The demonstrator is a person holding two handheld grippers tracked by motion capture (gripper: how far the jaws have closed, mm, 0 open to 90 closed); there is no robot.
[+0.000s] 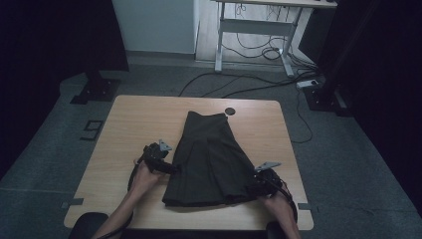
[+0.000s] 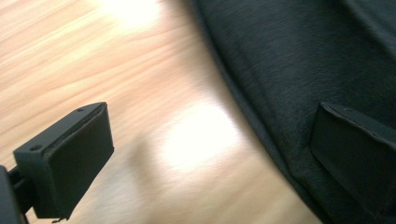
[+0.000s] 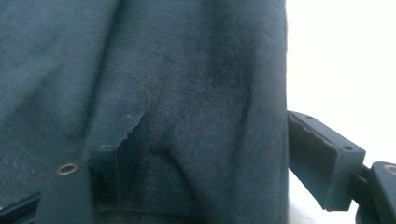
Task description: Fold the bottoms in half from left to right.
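Skirt (image 1: 211, 159), dark, pleated; lies flat mid-table (image 1: 129, 119), waistband at far end, hem at near edge. Left gripper (image 1: 171, 168) at skirt's left side edge: jaws apart, one over bare wood, other over cloth (image 2: 299, 70), nothing pinched. Right gripper (image 1: 256, 186) at hem's right corner: jaws wide, straddling the cloth edge (image 3: 196, 93), pads not pressing. Step, by my read: take both side edges for a fold. Do it well: slide lower jaw under all layers, bite near the edge w/ equal depth both sides, close together, lift evenly so pleats don't skew. Labels/writing: none legible on skirt or table.
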